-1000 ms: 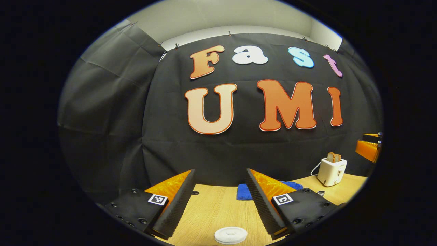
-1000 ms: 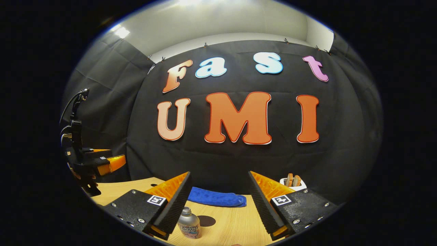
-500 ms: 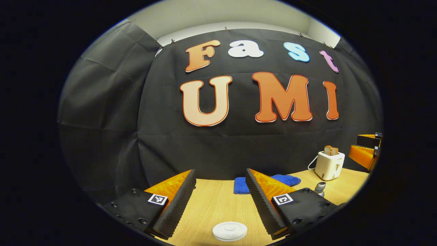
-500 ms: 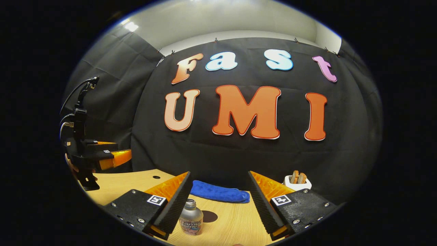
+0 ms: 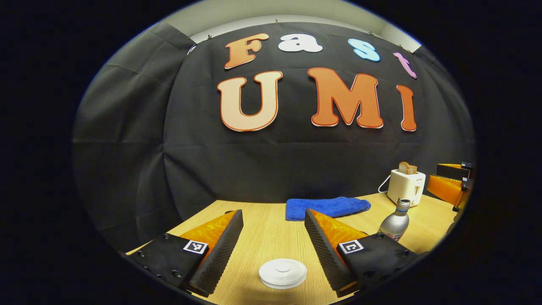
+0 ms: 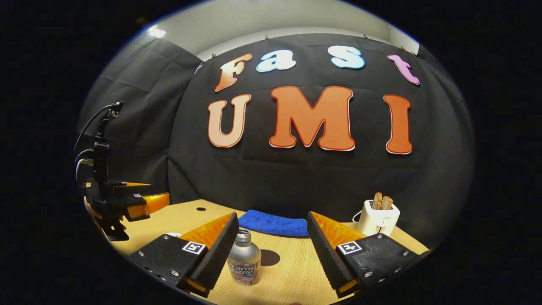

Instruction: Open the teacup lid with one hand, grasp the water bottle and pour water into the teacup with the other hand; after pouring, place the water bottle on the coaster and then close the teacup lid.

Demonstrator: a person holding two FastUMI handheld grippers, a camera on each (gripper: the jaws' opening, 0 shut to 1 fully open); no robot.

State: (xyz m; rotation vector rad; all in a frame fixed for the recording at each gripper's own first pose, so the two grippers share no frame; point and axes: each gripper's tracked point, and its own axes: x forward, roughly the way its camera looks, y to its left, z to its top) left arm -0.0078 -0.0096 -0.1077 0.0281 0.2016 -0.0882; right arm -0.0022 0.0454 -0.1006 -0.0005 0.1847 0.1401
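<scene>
Both cameras now look further down than a second ago, so more of the wooden table (image 5: 262, 228) shows and both task things sit higher between the fingers.

Seen from the left gripper view, the left gripper (image 5: 273, 250) hangs with its jaws spread wide and nothing between them. The white teacup lid (image 5: 283, 273) lies flat ahead of and below the gap, roughly centred, slightly nearer the right-hand finger. It is a low round disc with a small raised centre, so no long axis governs the grasp; what matters is that it sits on the gripper's midline and lower than the fingertips.

From the right gripper view, the right gripper (image 6: 271, 250) is likewise released and empty. The water bottle (image 6: 244, 262) stands upright, its long axis vertical, with no cap on its mouth. It stands left of the gap's centre, just beside the left-hand finger; whether it touches the pad I cannot tell. The dark round coaster (image 6: 269, 257) lies just behind it.

I judge that the right gripper needs a small sideways correction toward the bottle before closing, while the left needs mainly to descend. Each gripper is the nearer one to its own target. A blue cloth (image 5: 326, 207) and a white toaster (image 5: 407, 186) stand well apart at the back.
</scene>
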